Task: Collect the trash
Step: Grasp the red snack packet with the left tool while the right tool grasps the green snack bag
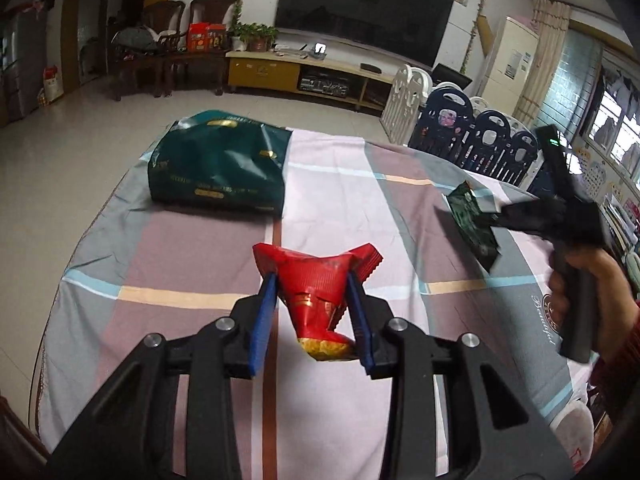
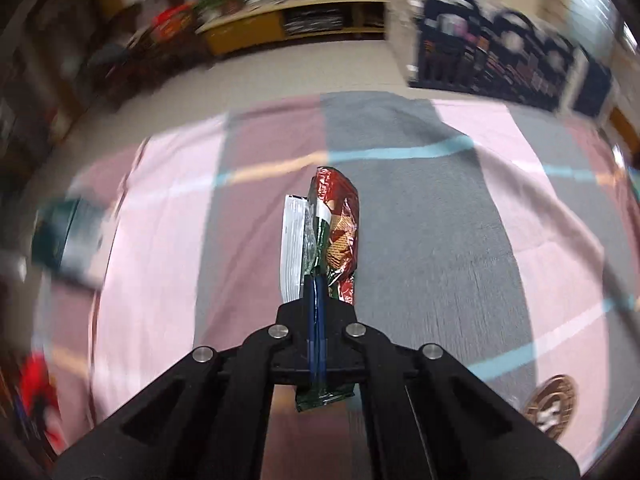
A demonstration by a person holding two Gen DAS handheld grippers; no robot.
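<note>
In the left wrist view my left gripper (image 1: 312,285) is shut on a crumpled red snack wrapper (image 1: 316,280), its blue pads (image 1: 267,300) pressing both sides and holding it above the checked tablecloth (image 1: 180,300). A dark green plastic bag (image 1: 218,164) lies at the far left of the table. At the right, a person's hand (image 1: 580,280) holds my right gripper (image 1: 495,218), which is shut on a green wrapper (image 1: 474,220). In the blurred right wrist view the right gripper (image 2: 316,280) pinches that green and red foil wrapper (image 2: 338,224) above the tablecloth (image 2: 420,220).
The table's far edge drops to a tiled floor (image 1: 80,140). Beyond stand a yellow TV cabinet (image 1: 280,68), wooden chairs (image 1: 168,40) and a navy and white play fence (image 1: 480,136) at the right. The green bag (image 2: 64,232) shows as a blur at the left.
</note>
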